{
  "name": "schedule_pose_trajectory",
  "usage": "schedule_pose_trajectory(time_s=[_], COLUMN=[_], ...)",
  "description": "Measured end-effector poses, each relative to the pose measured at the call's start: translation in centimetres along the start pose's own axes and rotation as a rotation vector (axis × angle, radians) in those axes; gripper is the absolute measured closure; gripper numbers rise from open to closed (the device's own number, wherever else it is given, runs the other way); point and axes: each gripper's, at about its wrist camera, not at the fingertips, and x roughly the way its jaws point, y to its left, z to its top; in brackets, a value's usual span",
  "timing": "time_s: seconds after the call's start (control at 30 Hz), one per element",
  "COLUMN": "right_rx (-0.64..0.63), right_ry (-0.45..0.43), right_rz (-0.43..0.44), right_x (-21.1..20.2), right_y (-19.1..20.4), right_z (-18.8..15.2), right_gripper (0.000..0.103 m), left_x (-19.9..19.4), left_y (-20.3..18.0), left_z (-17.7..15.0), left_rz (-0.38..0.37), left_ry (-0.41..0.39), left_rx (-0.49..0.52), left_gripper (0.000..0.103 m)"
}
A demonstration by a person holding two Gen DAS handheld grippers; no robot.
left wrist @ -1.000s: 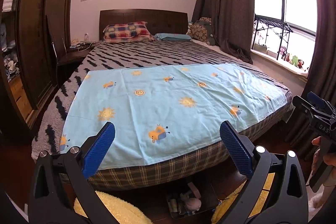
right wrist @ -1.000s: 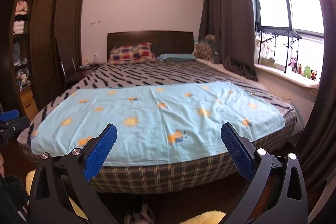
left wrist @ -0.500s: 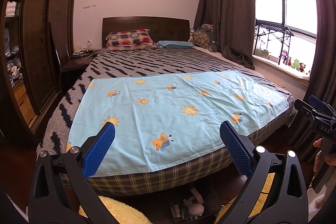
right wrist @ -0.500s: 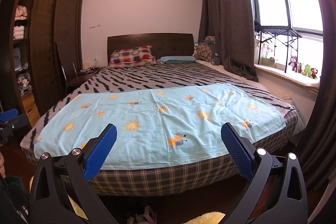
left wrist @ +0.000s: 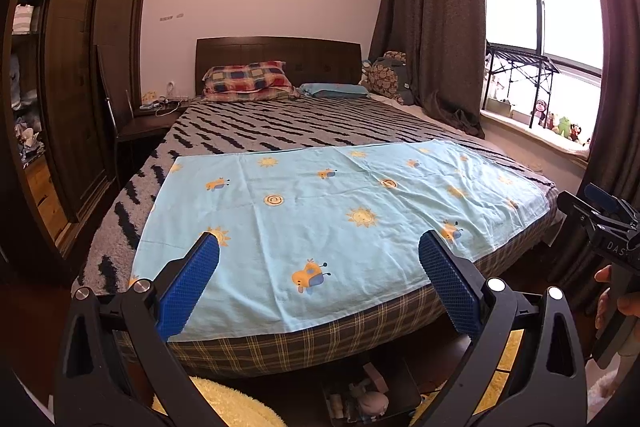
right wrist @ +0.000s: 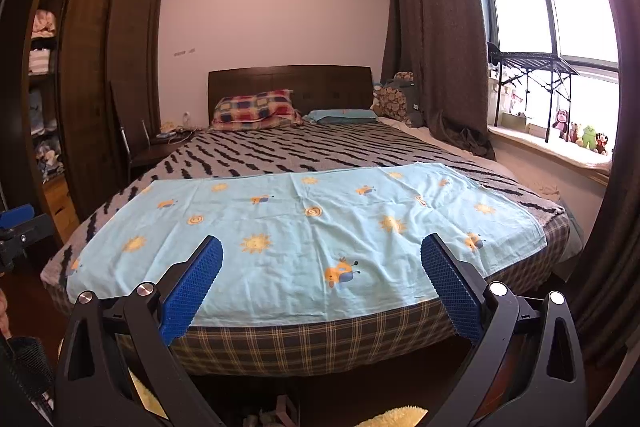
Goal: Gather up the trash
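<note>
No trash shows on the bed. A light blue sheet with sun and bee prints lies flat across the foot of the bed, also seen as the blue sheet in the right wrist view. My left gripper hovers open over the sheet's near edge, nothing between its blue pads. My right gripper is open too, likewise holding nothing. The right gripper shows at the left view's right edge with a hand on its handle.
A dark wardrobe and chair stand left of the bed. Curtains and a windowsill with toys are on the right. Yellow fluffy mats and a box of small items lie on the floor under the bed's foot.
Both cameras have tilted upward and risen a little, so the bed sits lower in each view and the air conditioner shows. Both grippers stay open.
</note>
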Motion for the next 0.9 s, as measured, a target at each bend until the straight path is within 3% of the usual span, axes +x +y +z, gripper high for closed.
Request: schedule_pose_trajectory(time_s=[0.9], right_rx=[0.015], right_ry=[0.008], right_rz=[0.001], right_x=[0.03], right_y=[-0.11], right_z=[-0.17], right_gripper=[0.003], left_x=[-0.21], left_y=[-0.46], left_z=[0.49], left_rz=[-0.011], left_ry=[-0.003], left_rx=[0.005], left_gripper=[0.008])
